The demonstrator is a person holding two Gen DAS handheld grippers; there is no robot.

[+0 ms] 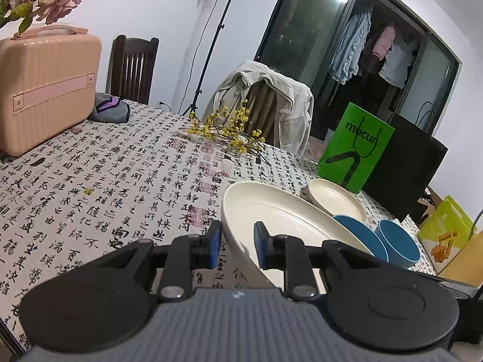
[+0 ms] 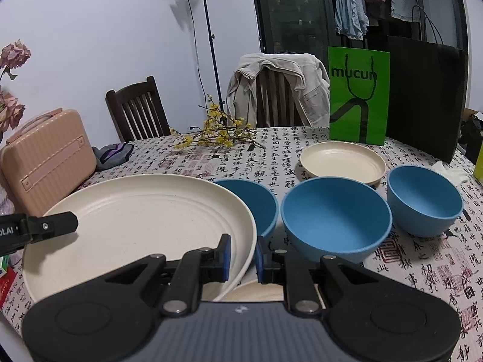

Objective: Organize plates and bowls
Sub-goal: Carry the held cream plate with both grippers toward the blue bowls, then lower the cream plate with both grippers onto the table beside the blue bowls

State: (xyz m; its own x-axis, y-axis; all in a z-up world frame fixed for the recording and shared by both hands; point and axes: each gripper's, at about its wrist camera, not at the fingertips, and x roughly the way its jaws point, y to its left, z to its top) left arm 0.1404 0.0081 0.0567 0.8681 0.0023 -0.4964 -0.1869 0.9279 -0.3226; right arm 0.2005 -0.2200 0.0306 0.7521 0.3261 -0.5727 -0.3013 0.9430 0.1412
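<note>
Big plate [image 2: 135, 220] held off the table [image 1: 120, 181], tilted, gripped at opposite rims: left gripper [image 1: 237, 246] jaws narrow, clamped on one rim; right gripper [image 2: 243, 258] jaws narrow, clamped on the other. Three blue bowls [image 2: 335, 214] in a row behind it, mid-table. Small plate [image 2: 342, 161] beyond them, just before the green bag [image 2: 359, 96] at the far edge. Another plate [image 2: 256, 292] partly hidden under the lifted one, near edge.
</note>
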